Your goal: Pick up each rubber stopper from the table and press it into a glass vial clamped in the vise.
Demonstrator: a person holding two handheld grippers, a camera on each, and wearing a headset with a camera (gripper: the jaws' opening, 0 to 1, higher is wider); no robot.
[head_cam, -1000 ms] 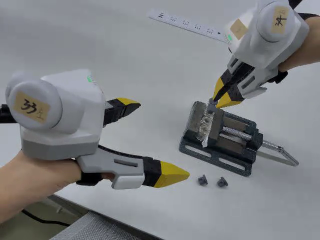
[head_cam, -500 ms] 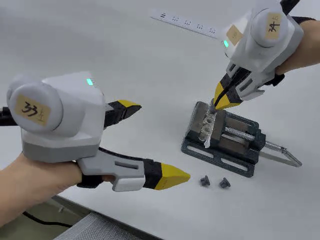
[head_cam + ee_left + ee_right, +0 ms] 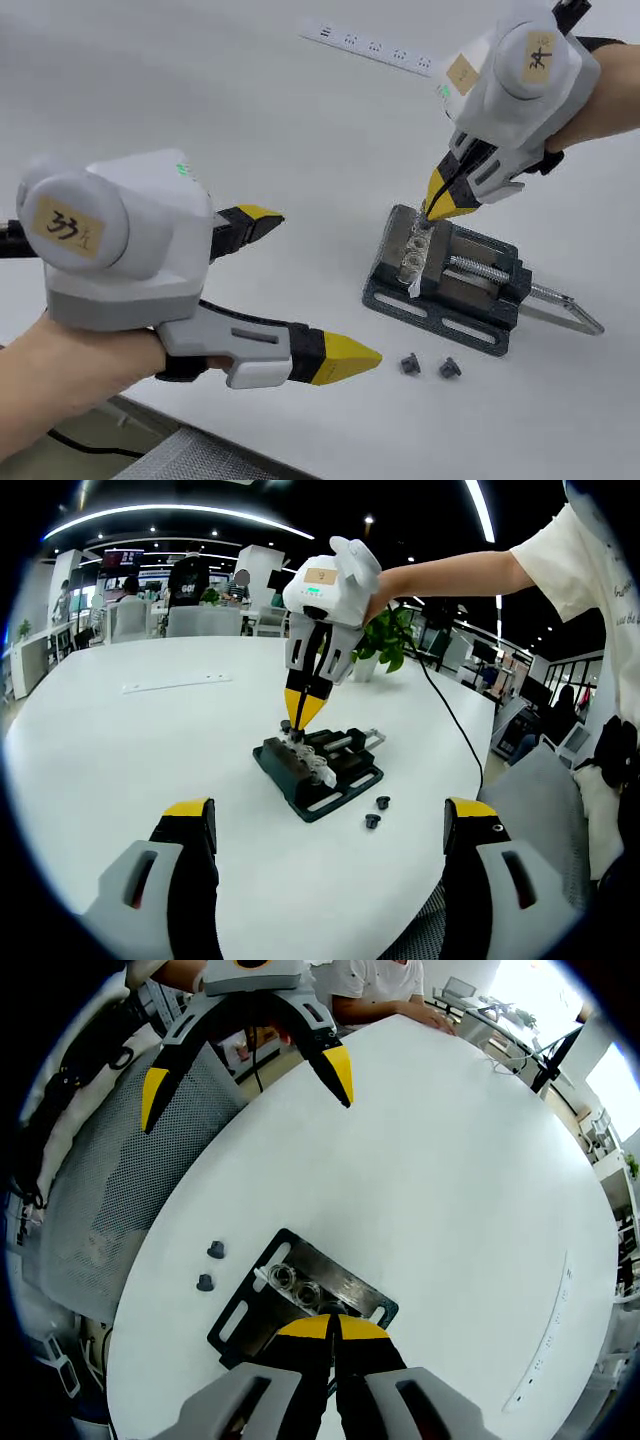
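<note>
A dark vise (image 3: 470, 300) stands on the white table and clamps a row of clear glass vials (image 3: 412, 255). My right gripper (image 3: 437, 211) points down at the far vial's mouth, its yellow tips shut on a grey rubber stopper that is mostly hidden. In the right gripper view the gripper (image 3: 333, 1328) covers that vial, and two open vials (image 3: 295, 1282) show beside it. Two loose stoppers (image 3: 408, 364) (image 3: 449, 367) lie in front of the vise. My left gripper (image 3: 305, 285) hovers open and holds nothing, well left of the vise (image 3: 320, 770).
A white power strip (image 3: 380, 48) lies at the far side of the table. The vise's screw handle (image 3: 565, 305) sticks out to the right. The table's near edge runs just below my left gripper, with a grey mesh chair (image 3: 190, 455) beneath it.
My right gripper has come down a little, bringing the stopper from just above the far vial to its mouth. The left gripper has hardly moved.
</note>
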